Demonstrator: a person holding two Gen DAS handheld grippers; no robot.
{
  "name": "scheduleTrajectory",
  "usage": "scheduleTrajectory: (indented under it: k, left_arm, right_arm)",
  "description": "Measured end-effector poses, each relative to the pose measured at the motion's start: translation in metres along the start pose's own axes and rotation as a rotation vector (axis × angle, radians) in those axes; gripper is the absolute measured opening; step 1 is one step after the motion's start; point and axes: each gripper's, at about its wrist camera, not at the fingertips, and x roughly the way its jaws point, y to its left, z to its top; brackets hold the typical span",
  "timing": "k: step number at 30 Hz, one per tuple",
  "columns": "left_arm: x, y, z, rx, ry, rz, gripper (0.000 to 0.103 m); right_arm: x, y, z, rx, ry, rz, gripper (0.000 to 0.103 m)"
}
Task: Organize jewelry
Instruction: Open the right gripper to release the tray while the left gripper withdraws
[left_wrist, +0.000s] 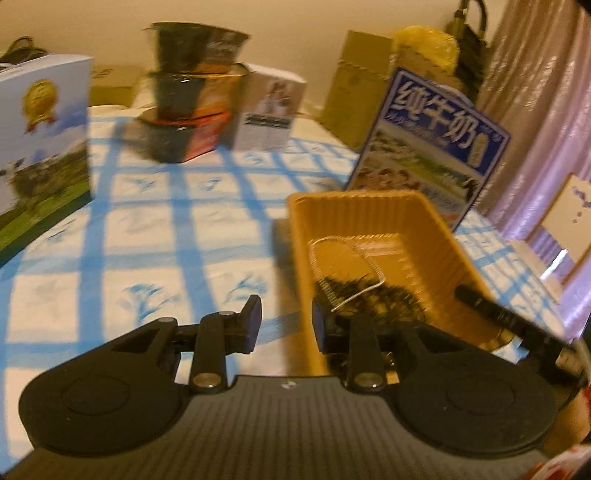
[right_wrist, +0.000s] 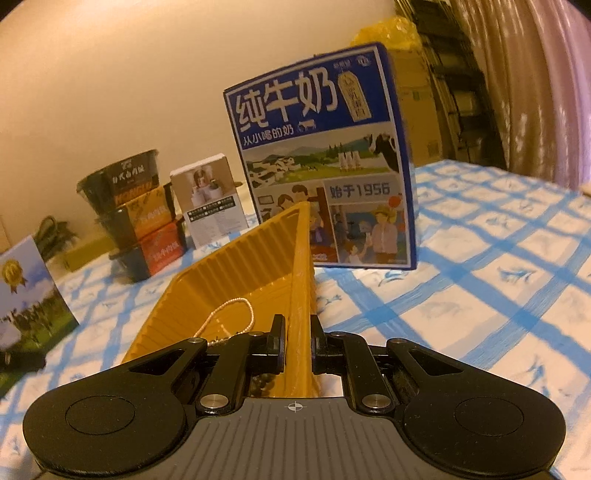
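1. Left tool (left_wrist: 286, 325): fingers spread apart, nothing between the pads, right finger (left_wrist: 325, 325) at the yellow basket (left_wrist: 454, 251) near edge.
2. Right tool (right_wrist: 298, 345): fingers drawn in on the basket wall (right_wrist: 301, 280), one finger inside, one outside.
3. Right tool also shows at the left view's right edge, blurred.

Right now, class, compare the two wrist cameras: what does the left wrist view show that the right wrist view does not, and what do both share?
Left only: the open left gripper, a dark beaded piece in the basket, and the other gripper's black arm reaching in.

Right only: the right gripper shut on the basket wall.

Both: the pale chain inside the basket, the blue milk box, stacked bowls and checked cloth.
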Motion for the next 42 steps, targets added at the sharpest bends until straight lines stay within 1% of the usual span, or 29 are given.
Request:
scheduleTrajectory:
  k: [4, 7, 12, 18, 20, 22, 25, 27, 31, 33, 34, 35, 36, 37, 38, 40, 42]
  left_arm:
    - [-0.009, 0.012, -0.012, -0.012, 0.015, 0.049, 0.026]
    - [-0.013, 0.018, -0.017, -0.031, 0.026, 0.07, 0.026]
    - [-0.016, 0.017, -0.022, -0.023, 0.028, 0.098, 0.027]
    - [-0.02, 0.012, -0.026, -0.021, 0.03, 0.11, 0.03]
    - [-0.021, 0.011, -0.027, -0.014, 0.031, 0.116, 0.035]
    - [-0.023, 0.01, -0.028, -0.01, 0.031, 0.122, 0.037]
    - [-0.024, 0.009, -0.029, -0.003, 0.032, 0.133, 0.04]
    - [-0.025, 0.008, -0.03, 0.0, 0.034, 0.142, 0.041]
    - [-0.028, 0.006, -0.032, 0.004, 0.036, 0.15, 0.046]
    - [-0.03, 0.005, -0.033, 0.013, 0.035, 0.155, 0.049]
    - [-0.032, 0.004, -0.033, 0.019, 0.032, 0.158, 0.05]
    - [-0.033, 0.004, -0.033, 0.027, 0.028, 0.16, 0.051]
    - [-0.035, 0.003, -0.034, 0.033, 0.025, 0.162, 0.052]
    - [-0.036, 0.003, -0.034, 0.039, 0.022, 0.165, 0.052]
    - [-0.038, 0.003, -0.035, 0.043, 0.019, 0.167, 0.055]
    - [-0.042, 0.002, -0.037, 0.048, 0.014, 0.171, 0.059]
    - [-0.046, 0.0, -0.039, 0.056, 0.012, 0.176, 0.06]
  right_arm:
    - [0.01, -0.003, 0.006, 0.044, 0.006, 0.027, 0.012]
    - [0.017, 0.006, 0.009, 0.015, 0.0, 0.027, 0.012]
    - [0.029, 0.015, 0.007, -0.014, 0.017, 0.027, 0.012]
    - [0.036, 0.012, -0.002, -0.049, 0.05, -0.008, 0.012]
    - [0.04, 0.012, -0.004, -0.092, 0.071, -0.039, 0.012]
    - [0.042, 0.012, -0.007, -0.129, 0.085, -0.051, 0.012]
    - [0.045, 0.007, -0.009, -0.124, 0.106, -0.051, 0.012]
    - [0.047, 0.005, -0.01, -0.123, 0.121, -0.063, 0.013]
    - [0.049, 0.001, -0.01, -0.122, 0.132, -0.056, 0.014]
    - [0.049, -0.001, -0.01, -0.111, 0.139, -0.031, 0.018]
    - [0.049, -0.004, -0.009, -0.086, 0.149, 0.004, 0.029]
    - [0.051, -0.009, -0.007, -0.053, 0.172, 0.047, 0.051]
    - [0.05, -0.012, -0.006, -0.027, 0.174, 0.058, 0.061]
    - [0.046, -0.015, -0.004, -0.012, 0.146, 0.053, 0.073]
    - [0.041, -0.017, -0.001, -0.01, 0.119, 0.044, 0.076]
    - [0.034, -0.021, 0.007, 0.0, 0.108, 0.017, 0.076]
    - [0.024, -0.023, 0.014, 0.018, 0.091, -0.024, 0.076]
